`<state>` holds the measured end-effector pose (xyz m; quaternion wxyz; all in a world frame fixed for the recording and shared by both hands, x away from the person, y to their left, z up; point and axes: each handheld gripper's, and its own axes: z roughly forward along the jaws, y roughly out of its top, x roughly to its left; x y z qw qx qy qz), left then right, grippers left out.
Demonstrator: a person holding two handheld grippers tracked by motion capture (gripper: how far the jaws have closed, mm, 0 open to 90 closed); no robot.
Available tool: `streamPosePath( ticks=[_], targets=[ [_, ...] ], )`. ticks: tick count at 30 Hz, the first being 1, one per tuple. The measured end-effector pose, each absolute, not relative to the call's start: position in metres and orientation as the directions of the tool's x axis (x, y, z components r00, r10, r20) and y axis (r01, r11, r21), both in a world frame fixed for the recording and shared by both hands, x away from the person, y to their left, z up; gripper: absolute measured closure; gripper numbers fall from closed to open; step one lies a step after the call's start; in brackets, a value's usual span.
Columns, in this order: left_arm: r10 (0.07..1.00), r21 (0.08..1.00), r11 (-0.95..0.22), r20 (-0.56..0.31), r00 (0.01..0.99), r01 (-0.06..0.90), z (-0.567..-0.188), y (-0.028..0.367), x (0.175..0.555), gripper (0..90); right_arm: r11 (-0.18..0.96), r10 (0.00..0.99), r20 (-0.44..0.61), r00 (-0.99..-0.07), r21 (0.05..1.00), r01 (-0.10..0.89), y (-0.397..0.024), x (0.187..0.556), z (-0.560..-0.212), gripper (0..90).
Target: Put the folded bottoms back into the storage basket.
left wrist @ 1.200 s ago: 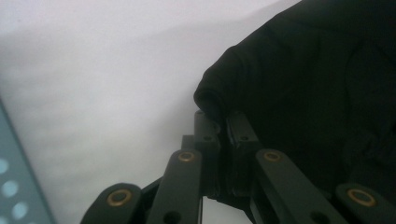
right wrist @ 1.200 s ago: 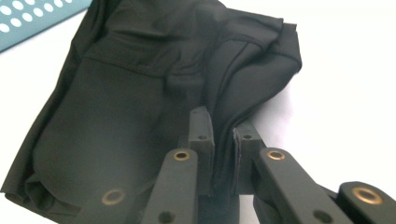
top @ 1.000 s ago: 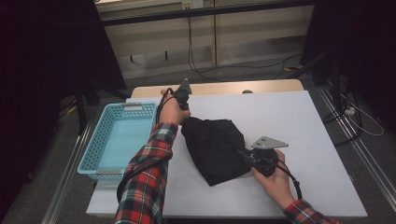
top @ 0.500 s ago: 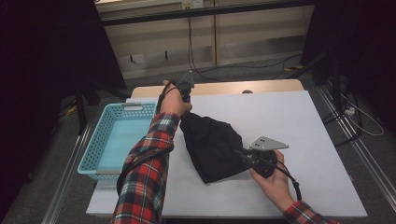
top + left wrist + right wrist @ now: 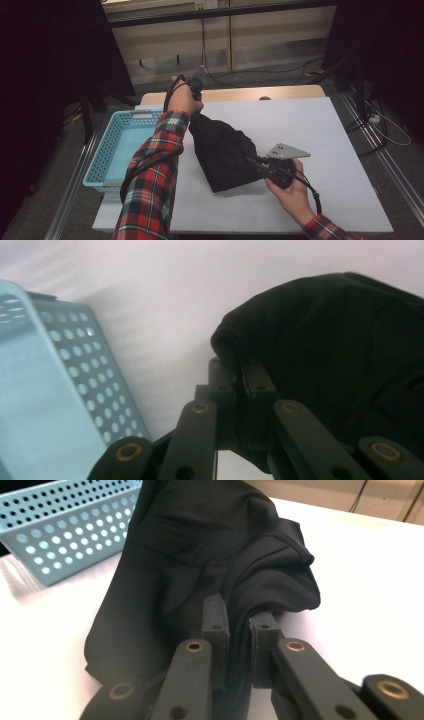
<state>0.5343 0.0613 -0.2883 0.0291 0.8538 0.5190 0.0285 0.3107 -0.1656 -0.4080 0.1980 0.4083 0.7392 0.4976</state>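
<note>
A black garment [image 5: 225, 152] lies bunched on the white table [image 5: 325, 130], one end pulled up toward the far left. My left gripper [image 5: 196, 95] is raised above the table's far edge and shut on that lifted end; in the left gripper view its jaws pinch a fold of the black garment [image 5: 320, 355]. My right gripper [image 5: 255, 162] sits low on the table at the garment's near right edge, shut on the cloth. In the right gripper view a fold of the black garment [image 5: 210, 555] runs between its jaws.
A light blue perforated basket [image 5: 117, 150] stands at the table's left edge, close to the left forearm in its plaid sleeve [image 5: 155, 165]. The basket [image 5: 60, 390] also shows in the left gripper view, and the basket [image 5: 65, 525] in the right one. Cables lie on the floor beyond.
My left gripper has risen with the garment's far end, stretching the cloth upward. The right gripper has stayed where it was on the near edge.
</note>
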Motion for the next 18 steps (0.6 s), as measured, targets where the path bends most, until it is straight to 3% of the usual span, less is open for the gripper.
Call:
streamPosePath(
  ticks=[18],
  targets=[
    [0.896,0.103,-0.443,0.039,0.442,0.890,-0.247,0.080,0.534,85.5,0.167,0.777,0.087,-0.624,0.927,0.337,-0.142,0.314,-0.389,82.3]
  ],
)
